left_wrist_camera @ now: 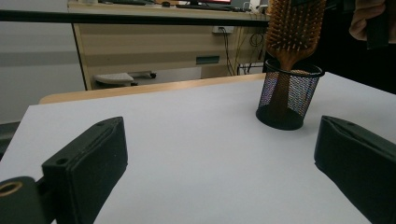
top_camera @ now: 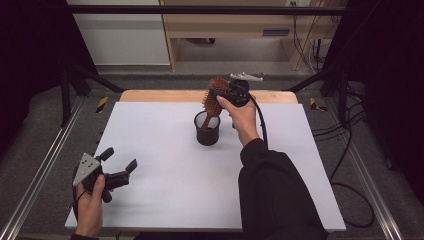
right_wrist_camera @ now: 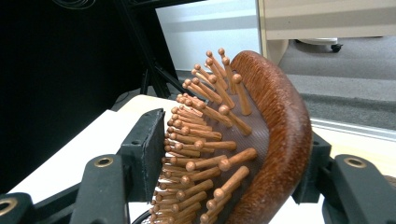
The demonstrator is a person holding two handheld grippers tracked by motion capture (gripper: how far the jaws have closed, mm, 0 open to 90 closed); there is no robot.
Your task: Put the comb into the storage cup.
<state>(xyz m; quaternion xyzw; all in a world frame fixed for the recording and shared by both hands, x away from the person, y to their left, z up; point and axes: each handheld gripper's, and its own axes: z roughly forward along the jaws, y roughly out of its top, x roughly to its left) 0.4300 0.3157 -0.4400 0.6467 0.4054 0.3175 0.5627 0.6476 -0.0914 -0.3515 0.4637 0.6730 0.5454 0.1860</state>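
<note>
Right gripper view: right gripper (right_wrist_camera: 224, 163) jaws clamp the hairbrush (right_wrist_camera: 261, 140) head; left gripper (left_wrist_camera: 219, 163) jaws released.

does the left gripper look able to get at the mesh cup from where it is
Probably yes. The left gripper has open jaws, and bare table lies between it and the mesh cup. The hairbrush standing in the cup, within the right gripper, could crowd it.

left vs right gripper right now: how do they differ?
Left gripper has its jaws wide apart with nothing between them; right gripper has its jaws around the head of the wooden hairbrush.
Left sits low at the near edge of the white table; right is raised over the black mesh cup, where the brush handle stands.
Both are hand-held.
</note>
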